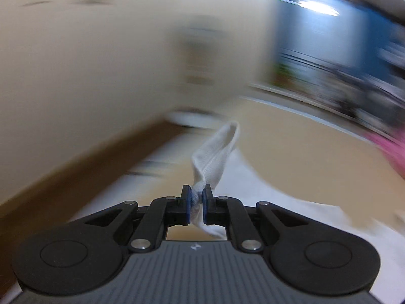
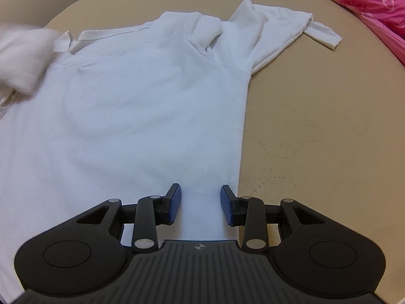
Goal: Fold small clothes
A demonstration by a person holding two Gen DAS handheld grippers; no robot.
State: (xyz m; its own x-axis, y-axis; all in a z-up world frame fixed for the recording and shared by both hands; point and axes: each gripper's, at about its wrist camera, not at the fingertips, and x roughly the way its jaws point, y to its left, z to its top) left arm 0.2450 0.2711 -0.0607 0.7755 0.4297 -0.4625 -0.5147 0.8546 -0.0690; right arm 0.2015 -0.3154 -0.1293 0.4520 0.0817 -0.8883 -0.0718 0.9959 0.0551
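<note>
**White shirt spread on tan table as one gripper pinches a hem band**

A small white shirt (image 2: 131,106) lies spread on a tan table (image 2: 316,126), seen from the right wrist camera looking down along the fingers. Its collar end is at the far side, and one short sleeve (image 2: 291,30) lies rumpled out to the right with its cuff folded over on the tabletop. The shirt's right side seam runs down toward the camera and passes just beside the right-hand finger.

The right gripper (image 2: 201,204) hangs over the near part of the shirt with its jaws partly apart. White cloth shows flat in the gap between the blue pads (image 2: 174,204), and neither pad appears to press on it. Whether the tips touch the cloth cannot be told.

In the left wrist view, the left gripper (image 1: 197,204) is closed tight on a ribbed white band of the shirt (image 1: 215,152), which stands up as a loop beyond the fingertips while more white cloth trails away to the right. The background there is heavily blurred; only a pale wall and a blue area can be made out.

A pink garment (image 2: 374,2) lies at the far right edge of the table, well apart from the shirt.
</note>
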